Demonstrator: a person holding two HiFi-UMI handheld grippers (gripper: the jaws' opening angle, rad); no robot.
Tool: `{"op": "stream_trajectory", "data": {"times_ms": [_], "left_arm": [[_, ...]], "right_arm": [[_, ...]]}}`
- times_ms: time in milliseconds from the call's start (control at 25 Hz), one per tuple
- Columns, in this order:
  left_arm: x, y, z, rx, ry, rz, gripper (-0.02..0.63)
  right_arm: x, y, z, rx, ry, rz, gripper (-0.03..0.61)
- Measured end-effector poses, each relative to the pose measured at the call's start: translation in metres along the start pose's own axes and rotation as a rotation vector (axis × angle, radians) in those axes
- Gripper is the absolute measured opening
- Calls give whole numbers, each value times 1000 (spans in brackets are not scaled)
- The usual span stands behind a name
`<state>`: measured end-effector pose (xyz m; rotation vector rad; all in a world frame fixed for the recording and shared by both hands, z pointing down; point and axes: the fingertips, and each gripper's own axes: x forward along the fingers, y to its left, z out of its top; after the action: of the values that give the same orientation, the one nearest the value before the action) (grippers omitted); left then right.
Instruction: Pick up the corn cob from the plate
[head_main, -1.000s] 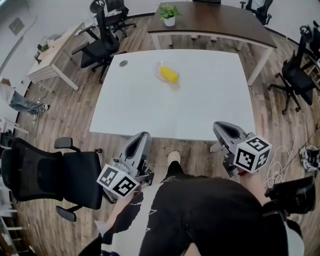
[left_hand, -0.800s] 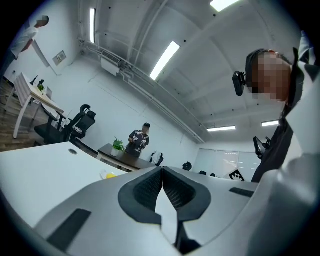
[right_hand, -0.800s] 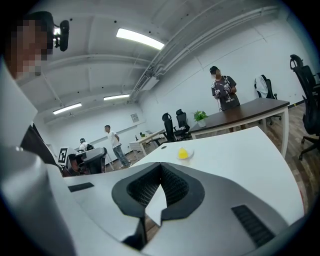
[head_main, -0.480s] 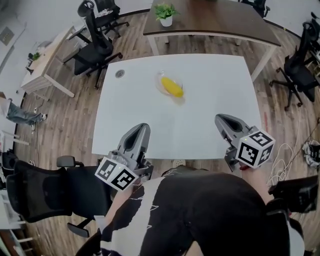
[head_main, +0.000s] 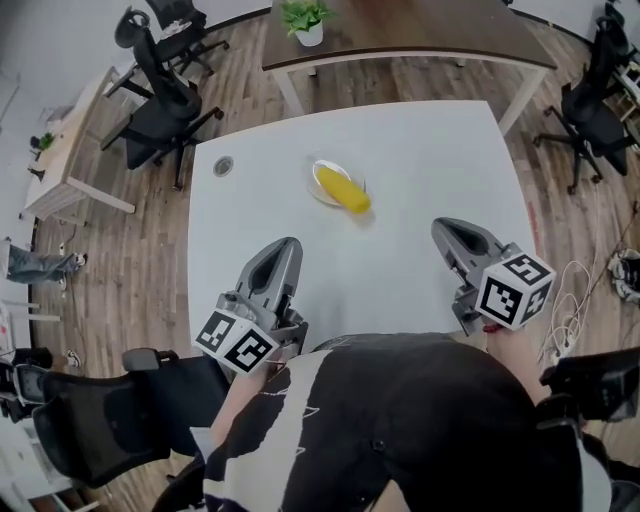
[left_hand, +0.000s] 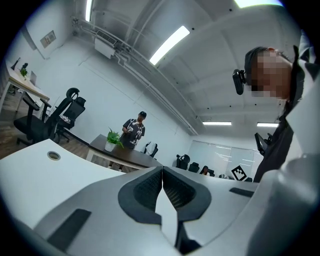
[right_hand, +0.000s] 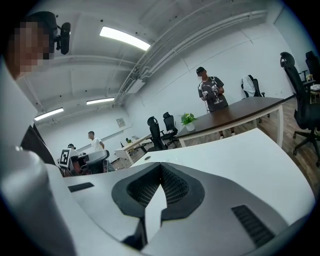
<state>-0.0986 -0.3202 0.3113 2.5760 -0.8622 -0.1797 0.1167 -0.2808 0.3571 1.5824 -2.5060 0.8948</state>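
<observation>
A yellow corn cob lies on a small clear plate in the middle of the white table. My left gripper hovers over the table's near left part, shut and empty, well short of the plate. My right gripper hangs over the near right part, also shut with nothing in it. In the left gripper view the jaws meet tip to tip; in the right gripper view the jaws meet as well. Neither gripper view shows the corn.
A round cable grommet sits near the table's far left corner. A dark wooden desk with a potted plant stands behind. Black office chairs stand at the left and right. A person stands by the dark desk.
Both grippers have moved forward from beyond the table's near edge to over its near part. The corn and plate now lie closer to them. Both stay shut.
</observation>
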Motion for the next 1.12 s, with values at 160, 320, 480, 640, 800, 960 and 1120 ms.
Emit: {"op": "stream_trajectory", "data": {"times_ms": [160,320,480,640,800,960,1120], "left_arm": [[19,14,-20,-18,49,-4,18],[36,17,-35,-98,65,-1,18],[64,36,-54,-95,106,79,18],[84,47,-64,-133,134,167,20],[101,53,-72,-164,150,242,30],[127,54,-83,-166,187,316,146],[144,67,-101,-176,255,395,195]], "right_arm": [[4,-17,-17,31,21,-32,14],[3,-29,-33,74,72,-57,14],[24,-56,-47,97,124,-16,14],[29,-72,-49,88,170,46,14],[27,-87,-41,66,170,112,14],[23,-104,-38,80,177,165,14],[19,-118,-38,85,163,229,14]]}}
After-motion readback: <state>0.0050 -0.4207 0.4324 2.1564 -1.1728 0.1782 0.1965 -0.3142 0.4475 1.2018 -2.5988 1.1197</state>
